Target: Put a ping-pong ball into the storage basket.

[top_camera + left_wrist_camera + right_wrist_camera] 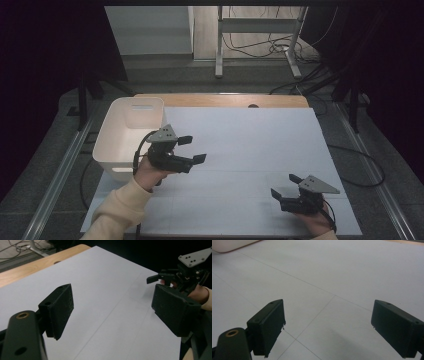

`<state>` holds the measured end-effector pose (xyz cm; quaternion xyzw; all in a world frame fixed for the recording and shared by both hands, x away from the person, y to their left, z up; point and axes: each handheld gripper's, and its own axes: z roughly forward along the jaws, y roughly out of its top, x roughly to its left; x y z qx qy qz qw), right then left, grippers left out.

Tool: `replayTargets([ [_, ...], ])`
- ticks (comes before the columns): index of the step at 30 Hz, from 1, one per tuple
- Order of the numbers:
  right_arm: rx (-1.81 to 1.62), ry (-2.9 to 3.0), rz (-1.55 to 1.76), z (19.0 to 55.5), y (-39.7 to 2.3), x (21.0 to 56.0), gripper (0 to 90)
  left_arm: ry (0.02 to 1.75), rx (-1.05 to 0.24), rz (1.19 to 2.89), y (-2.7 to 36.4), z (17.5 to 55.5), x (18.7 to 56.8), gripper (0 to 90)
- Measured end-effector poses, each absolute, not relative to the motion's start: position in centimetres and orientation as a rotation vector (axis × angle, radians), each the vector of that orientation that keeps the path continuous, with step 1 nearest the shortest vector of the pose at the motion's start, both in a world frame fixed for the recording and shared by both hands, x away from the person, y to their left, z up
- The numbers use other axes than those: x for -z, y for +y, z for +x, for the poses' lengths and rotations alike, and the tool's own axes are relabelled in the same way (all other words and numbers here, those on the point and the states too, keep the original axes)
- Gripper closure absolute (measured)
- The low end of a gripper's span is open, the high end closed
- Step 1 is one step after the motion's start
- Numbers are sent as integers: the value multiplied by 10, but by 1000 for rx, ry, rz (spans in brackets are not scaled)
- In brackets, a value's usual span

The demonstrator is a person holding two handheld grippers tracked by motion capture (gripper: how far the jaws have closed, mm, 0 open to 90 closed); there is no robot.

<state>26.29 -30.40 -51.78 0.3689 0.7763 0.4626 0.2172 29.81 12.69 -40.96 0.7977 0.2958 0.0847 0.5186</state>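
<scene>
White bin [131, 131] is set at the table's left edge, just beside the left gripper [192, 149], which is held above the white sheet [250, 150] with jaws spread wide and nothing between them. The right gripper [282, 186] is held low over the sheet's near right part, well apart, jaws likewise wide and empty.

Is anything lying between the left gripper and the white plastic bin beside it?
Nothing visible does. The left gripper, jaws apart and empty, hangs just right of the white plastic bin, pointing away from it over the bare white sheet.
</scene>
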Motion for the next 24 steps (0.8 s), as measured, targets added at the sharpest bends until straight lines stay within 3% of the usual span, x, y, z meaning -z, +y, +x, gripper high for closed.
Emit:
replayTargets([
  [15,-1279,2148,1022,262,-304,518,122,660,-232,1979,115,272,448,187],
  [24,-1283,2148,1023,262,-305,518,121,734,-242,1990,131,264,475,186],
])
